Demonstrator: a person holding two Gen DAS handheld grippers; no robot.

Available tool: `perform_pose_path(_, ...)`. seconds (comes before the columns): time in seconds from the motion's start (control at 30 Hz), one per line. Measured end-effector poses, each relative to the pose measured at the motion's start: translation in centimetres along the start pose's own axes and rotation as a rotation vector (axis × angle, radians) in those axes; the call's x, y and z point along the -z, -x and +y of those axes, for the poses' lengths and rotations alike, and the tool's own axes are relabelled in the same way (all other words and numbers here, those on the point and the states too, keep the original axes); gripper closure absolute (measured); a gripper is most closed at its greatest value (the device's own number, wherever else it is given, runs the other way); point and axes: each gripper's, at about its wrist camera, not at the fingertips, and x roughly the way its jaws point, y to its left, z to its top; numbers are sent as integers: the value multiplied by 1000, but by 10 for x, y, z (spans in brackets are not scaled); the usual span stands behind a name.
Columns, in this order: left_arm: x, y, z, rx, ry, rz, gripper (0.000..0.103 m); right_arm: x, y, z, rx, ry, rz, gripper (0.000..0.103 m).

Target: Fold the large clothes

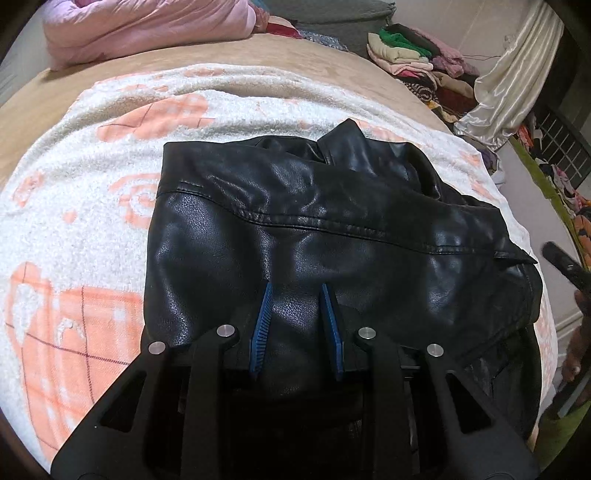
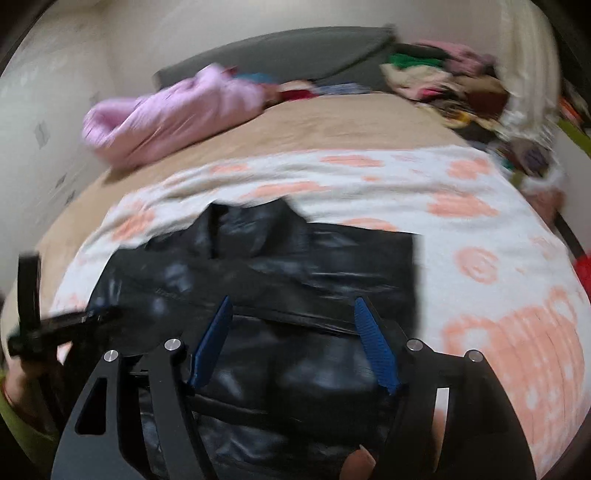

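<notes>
Left gripper (image 1: pixel 295 291) is narrowed onto a fold of the black leather jacket (image 1: pixel 314 229), its blue pads (image 1: pixel 263 317) pinching the near edge of the garment, which rises between them. Right gripper (image 2: pixel 291 306), seen in a blurred frame, stands with its jaws well apart over the same near edge; leather lies below and between the pads (image 2: pixel 373 339) but nothing is pressed, so it has hold of nothing.

Ahead of both grippers the jacket lies on a white and orange blanket (image 1: pixel 92 229) spread over a tan bedcover (image 1: pixel 258 55). Its collar (image 1: pixel 343 140) points away from them, and a stitched seam runs across its back just beyond the left gripper's tips. Far beyond, at the head of the bed, sit a pink quilted coat (image 1: pixel 147 26) and, off to the right, a heap of mixed clothes (image 1: pixel 417 62).

Judging by the layout, the jacket looks partly gathered, its body narrowed and its hem nearest the grippers, and the step in hand appears to be taking hold of that hem for a fold toward the collar. For the next move the right gripper would need to close on the edge level with the left, so both corners lift together; stiff, slick leather is likely to slip or buckle if only one side is carried.
</notes>
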Motion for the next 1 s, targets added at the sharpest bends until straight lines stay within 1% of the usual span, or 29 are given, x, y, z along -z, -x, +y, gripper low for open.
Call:
perform_pose_path(0.03, 0, 1, 1, 5, 4, 1, 84, 0, -13, 6, -1, 22, 30, 38)
perform_pose_path(0.07, 0, 1, 2, 7, 8, 0, 84, 1, -27, 10, 23, 34, 67, 37)
perform_pose_path(0.1, 1, 1, 1, 9, 9, 0, 84, 4, -46, 12, 68, 47, 124, 38)
perform_pose_path(0.17, 1, 1, 2, 10, 5, 3, 84, 13, -71, 9, 107, 54, 201, 40)
perform_pose_path(0.2, 1, 1, 1, 12, 5, 5, 84, 19, -81, 8, 117, 61, 213, 40)
perform_pose_path(0.27, 1, 1, 2, 15, 8, 6, 84, 24, -88, 11, 140, 91, 195, 39)
perform_pose_path(0.33, 0, 2, 3, 19, 13, 3, 84, 22, -83, 13, 141, 95, 185, 39)
perform_pose_path(0.37, -1, 4, 2, 18, 14, -3, 84, 19, -75, 13, 129, 82, 166, 39)
perform_pose_path(0.4, -1, 10, 1, 11, 8, -11, 83, 16, -57, 13, 99, 66, 115, 39)
perform_pose_path(0.43, 0, 18, -4, 13, -4, -20, 73, 15, -42, 14, 74, 59, 77, 39)
perform_pose_path(0.47, 1, 28, -10, 33, -20, -32, 65, 15, -24, 17, 37, 58, 42, 39)
perform_pose_path(0.5, 4, 36, -17, 42, -45, -41, 54, 17, -16, 21, 12, 63, 40, 39)
perform_pose_path(0.57, 10, 41, -29, 33, -96, -42, 53, 25, -8, 23, -4, 71, 66, 39)
perform_pose_path(0.63, 20, 35, -38, 42, -120, -7, 52, 37, -11, 22, -4, 68, 111, 39)
perform_pose_path(0.67, 25, 27, -42, 29, -132, 18, 51, 44, -19, 19, 26, 66, 150, 41)
perform_pose_path(0.7, 29, 18, -45, 1, -151, 30, 51, 49, -27, 15, 36, 56, 181, 43)
perform_pose_path(0.73, 31, 9, -48, -27, -172, 42, 51, 53, -34, 12, 30, 41, 193, 43)
perform_pose_path(0.8, 33, 1, -49, -50, -185, 45, 51, 58, -40, 12, 32, 36, 179, 43)
perform_pose_path(0.9, 31, 7, -47, -31, -173, 33, 50, 52, -32, 15, 29, 36, 164, 43)
perform_pose_path(0.93, 30, 13, -47, -21, -170, 21, 49, 50, -23, 16, 7, 25, 141, 40)
perform_pose_path(0.97, 29, 20, -49, -18, -173, 9, 45, 47, -10, 16, -20, 14, 107, 33)
perform_pose_path(1.0, 27, 29, -50, -11, -175, -6, 39, 48, -1, 17, -24, 11, 93, 27)
